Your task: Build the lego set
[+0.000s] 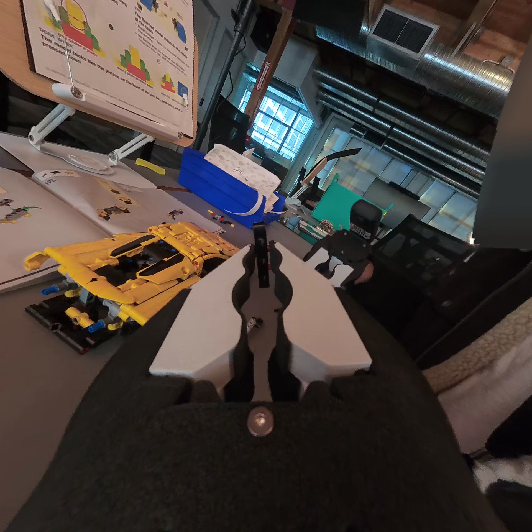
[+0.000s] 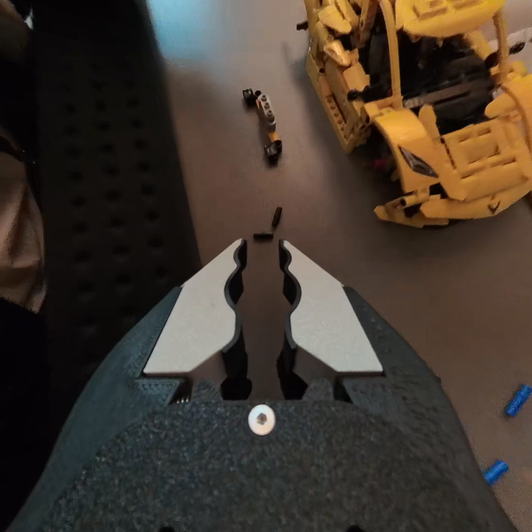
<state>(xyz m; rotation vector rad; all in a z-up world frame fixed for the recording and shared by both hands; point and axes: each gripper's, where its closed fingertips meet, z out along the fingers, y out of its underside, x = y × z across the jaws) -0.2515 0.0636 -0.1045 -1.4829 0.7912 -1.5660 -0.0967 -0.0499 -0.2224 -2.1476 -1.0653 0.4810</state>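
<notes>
The yellow lego car (image 1: 126,270), a low angular model of smooth glossy plastic with black inserts and blue pins showing at its side, lay on the matte grey table (image 1: 37,374), its far edge resting against the open instruction booklet (image 1: 72,201); in the right wrist view the same car (image 2: 417,115) sat at upper right, blurred. The left gripper (image 1: 261,250) was closed on a slim black beam (image 1: 262,256), held upright between the tips of its white fingers with wavy black pads. The right gripper (image 2: 261,244) stood slightly open with nothing between its tips, low over the table. Just ahead of its tips lay two short black pins (image 2: 269,229), one crosswise, one lengthwise, close together but whether touching could not be told. Farther off lay a small grey-and-yellow sub-assembly (image 2: 266,123) with black connectors at both ends. Two ribbed blue pins (image 2: 506,483) lay at the right edge. Behind the car: a blue plastic bin (image 1: 224,193) holding crumpled printed paper, and a wooden stand (image 1: 17,57) carrying a printed sheet with coloured brick diagrams. The sheet and booklet bore writing, not transcribed.
</notes>
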